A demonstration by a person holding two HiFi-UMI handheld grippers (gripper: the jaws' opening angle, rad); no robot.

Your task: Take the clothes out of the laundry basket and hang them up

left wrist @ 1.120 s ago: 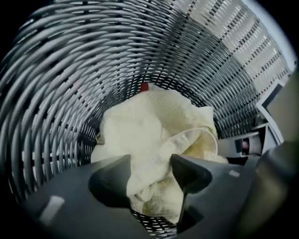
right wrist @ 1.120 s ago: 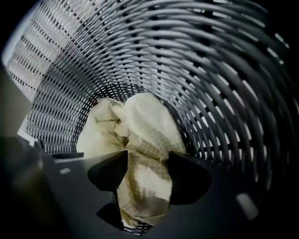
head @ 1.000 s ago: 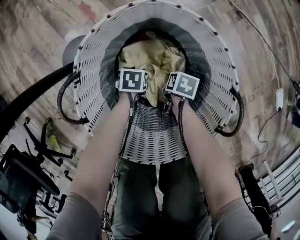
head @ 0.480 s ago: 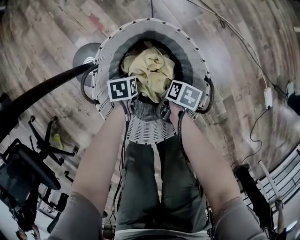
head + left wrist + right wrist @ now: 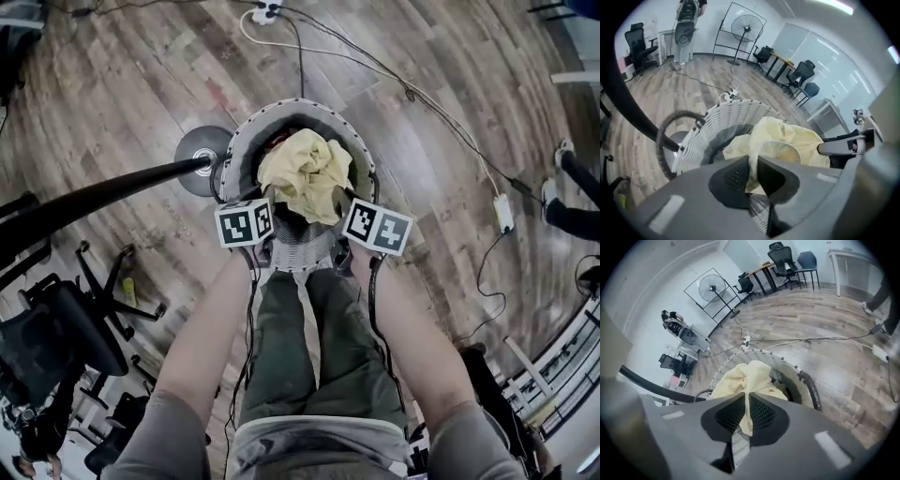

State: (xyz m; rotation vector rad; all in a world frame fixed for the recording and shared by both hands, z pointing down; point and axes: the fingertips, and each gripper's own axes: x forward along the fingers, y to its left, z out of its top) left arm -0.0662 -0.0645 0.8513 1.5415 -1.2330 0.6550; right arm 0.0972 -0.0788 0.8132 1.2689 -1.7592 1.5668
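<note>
A pale yellow garment (image 5: 305,175) is bunched up over the mouth of the white slatted laundry basket (image 5: 246,150) on the wooden floor. My left gripper (image 5: 270,230) is shut on the garment's near left edge; in the left gripper view the yellow cloth (image 5: 787,140) is pinched between the jaws, above the basket rim (image 5: 717,122). My right gripper (image 5: 342,217) is shut on the near right edge; in the right gripper view a fold of the garment (image 5: 747,385) runs down between the jaws, with the basket (image 5: 787,366) below it. Something dark red shows in the basket behind the garment.
A black pole (image 5: 94,199) on a round grey base (image 5: 200,159) stands left of the basket. Cables (image 5: 422,103) and a power strip (image 5: 503,214) lie on the floor at right. Office chairs (image 5: 56,328) are at the lower left. A standing fan (image 5: 746,29) is farther off.
The basket now looks much smaller and farther below than before. Both grippers have risen with the yellow garment held between them, and it stands higher over the basket's mouth.
</note>
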